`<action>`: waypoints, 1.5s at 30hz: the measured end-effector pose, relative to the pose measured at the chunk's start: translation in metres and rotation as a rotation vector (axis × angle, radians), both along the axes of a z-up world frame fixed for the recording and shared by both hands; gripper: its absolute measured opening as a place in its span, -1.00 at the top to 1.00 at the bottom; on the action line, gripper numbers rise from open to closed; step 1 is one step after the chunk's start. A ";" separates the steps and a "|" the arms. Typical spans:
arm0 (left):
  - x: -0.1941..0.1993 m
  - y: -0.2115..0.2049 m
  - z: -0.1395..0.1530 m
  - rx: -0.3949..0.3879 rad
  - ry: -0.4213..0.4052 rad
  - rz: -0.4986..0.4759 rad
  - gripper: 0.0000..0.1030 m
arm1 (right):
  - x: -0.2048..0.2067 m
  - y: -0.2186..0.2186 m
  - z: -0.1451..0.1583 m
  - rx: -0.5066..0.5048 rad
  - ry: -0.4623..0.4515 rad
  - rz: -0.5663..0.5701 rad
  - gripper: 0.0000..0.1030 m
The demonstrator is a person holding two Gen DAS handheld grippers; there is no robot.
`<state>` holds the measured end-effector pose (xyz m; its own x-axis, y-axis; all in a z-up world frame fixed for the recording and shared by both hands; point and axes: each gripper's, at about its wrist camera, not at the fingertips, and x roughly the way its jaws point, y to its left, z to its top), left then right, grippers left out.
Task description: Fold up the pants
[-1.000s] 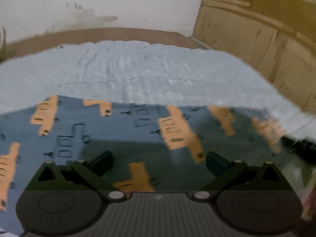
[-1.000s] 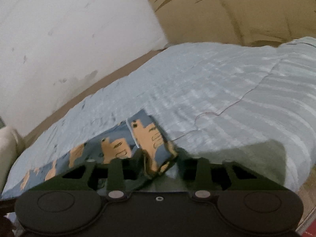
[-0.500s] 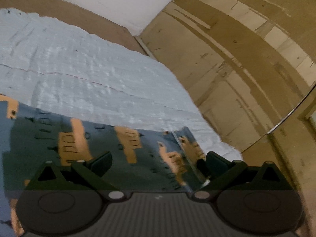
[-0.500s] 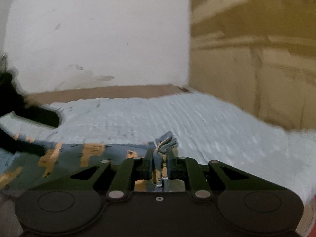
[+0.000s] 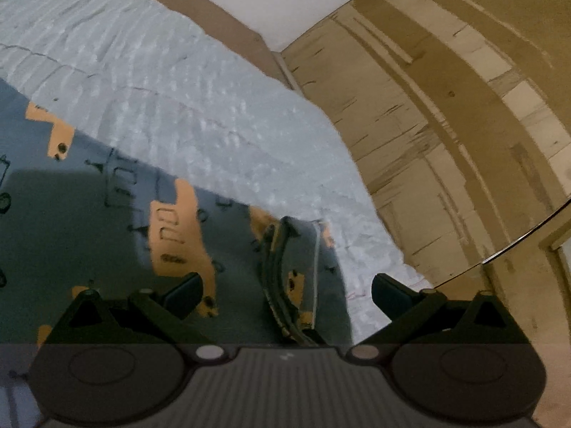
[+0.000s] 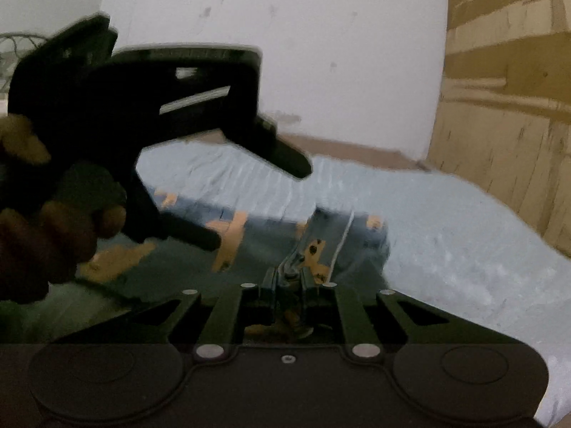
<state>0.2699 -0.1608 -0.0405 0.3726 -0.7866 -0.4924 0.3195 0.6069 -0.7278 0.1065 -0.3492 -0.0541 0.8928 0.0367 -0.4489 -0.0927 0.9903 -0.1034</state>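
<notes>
Across pale bedding (image 5: 221,114), pants (image 5: 89,221) stretch lengthwise leftward.

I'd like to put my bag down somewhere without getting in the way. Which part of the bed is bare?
The pale blue quilted bedspread lies bare beyond the blue pants with orange print, toward the white wall and the wooden panelling. It is crowded near the pants: the right gripper pinches their edge, the left gripper hovers open above them.
</notes>
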 end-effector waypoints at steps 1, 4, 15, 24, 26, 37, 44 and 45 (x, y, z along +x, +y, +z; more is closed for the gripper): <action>0.000 -0.002 -0.001 0.016 0.001 -0.002 -0.95 | 0.000 0.000 -0.002 0.006 -0.002 -0.003 0.75; 0.000 -0.007 -0.002 0.029 0.008 -0.021 -0.79 | 0.000 -0.006 0.000 0.042 -0.020 -0.013 0.75; 0.011 -0.041 -0.010 0.068 0.048 -0.020 -0.18 | -0.011 -0.020 -0.006 0.163 -0.069 -0.042 0.75; 0.010 -0.051 -0.010 0.100 0.041 -0.005 0.60 | -0.014 -0.022 -0.007 0.165 -0.078 -0.044 0.75; 0.009 -0.052 -0.007 0.105 0.030 0.000 0.71 | -0.014 -0.021 -0.007 0.160 -0.080 -0.045 0.75; -0.007 -0.052 0.023 0.144 -0.059 0.017 0.80 | -0.028 -0.012 0.005 0.150 -0.103 -0.060 0.75; -0.016 -0.039 0.045 0.154 -0.095 0.032 0.80 | -0.038 -0.001 0.021 0.156 -0.127 -0.046 0.75; -0.017 -0.034 0.048 0.155 -0.100 0.035 0.80 | -0.039 0.001 0.023 0.158 -0.128 -0.041 0.75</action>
